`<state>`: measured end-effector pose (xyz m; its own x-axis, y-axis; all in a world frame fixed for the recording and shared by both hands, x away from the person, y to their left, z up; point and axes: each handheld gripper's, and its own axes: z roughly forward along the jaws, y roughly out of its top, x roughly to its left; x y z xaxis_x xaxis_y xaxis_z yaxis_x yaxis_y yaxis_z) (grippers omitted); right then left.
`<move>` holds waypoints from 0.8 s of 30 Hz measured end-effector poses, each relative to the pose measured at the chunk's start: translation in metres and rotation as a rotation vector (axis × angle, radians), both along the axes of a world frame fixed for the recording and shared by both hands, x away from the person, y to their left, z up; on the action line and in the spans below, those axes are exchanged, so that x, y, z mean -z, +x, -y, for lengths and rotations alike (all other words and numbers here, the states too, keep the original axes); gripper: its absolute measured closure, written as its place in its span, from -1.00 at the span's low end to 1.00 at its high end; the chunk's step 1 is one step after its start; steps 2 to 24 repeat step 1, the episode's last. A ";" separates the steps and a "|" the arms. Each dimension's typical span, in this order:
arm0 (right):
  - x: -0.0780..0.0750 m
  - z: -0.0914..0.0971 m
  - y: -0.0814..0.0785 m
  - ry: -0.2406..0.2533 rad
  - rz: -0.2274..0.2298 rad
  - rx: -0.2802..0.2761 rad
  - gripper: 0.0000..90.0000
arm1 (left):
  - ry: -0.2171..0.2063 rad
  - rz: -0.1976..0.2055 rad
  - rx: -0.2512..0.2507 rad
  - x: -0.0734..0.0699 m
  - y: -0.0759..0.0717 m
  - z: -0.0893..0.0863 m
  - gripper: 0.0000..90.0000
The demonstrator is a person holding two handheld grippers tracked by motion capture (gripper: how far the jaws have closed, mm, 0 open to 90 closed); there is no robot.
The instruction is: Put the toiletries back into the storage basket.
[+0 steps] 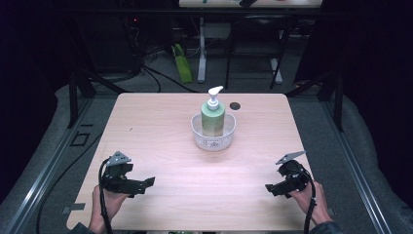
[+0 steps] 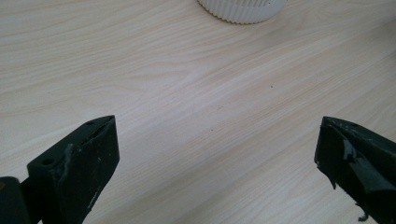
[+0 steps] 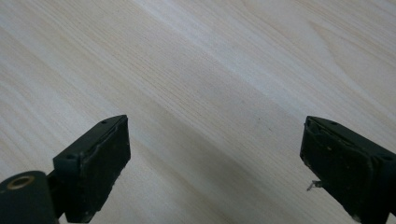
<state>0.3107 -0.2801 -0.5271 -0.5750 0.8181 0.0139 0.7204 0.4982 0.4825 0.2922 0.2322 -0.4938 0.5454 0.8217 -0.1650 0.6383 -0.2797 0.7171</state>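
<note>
Work looks unstarted: pump bottle (image 1: pixel 213 117) stands upright inside the clear basket (image 1: pixel 198 136) at mid-desk (image 1: pixel 160 122), well apart from both grippers. Left gripper (image 1: pixel 147 182) and right gripper (image 1: pixel 271 187) rest near the front edge, fingers spread wide, grasping nothing; all handling remains.

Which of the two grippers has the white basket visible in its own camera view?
The left gripper: the ribbed white basket shows at the top edge of its view. The right gripper faces bare table.

A green bag (image 1: pixel 181 63) leans beyond the wooden table (image 1: pixel 146 126).
</note>
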 end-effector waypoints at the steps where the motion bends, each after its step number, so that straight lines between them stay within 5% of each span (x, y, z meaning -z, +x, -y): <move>1: 0.000 0.000 0.000 0.000 0.000 0.000 -0.82 | 0.000 0.003 0.001 0.000 0.000 0.000 -1.00; 24: 0.000 0.000 0.000 0.000 0.000 0.000 -0.82 | 0.000 0.003 0.001 0.000 0.000 0.000 -1.00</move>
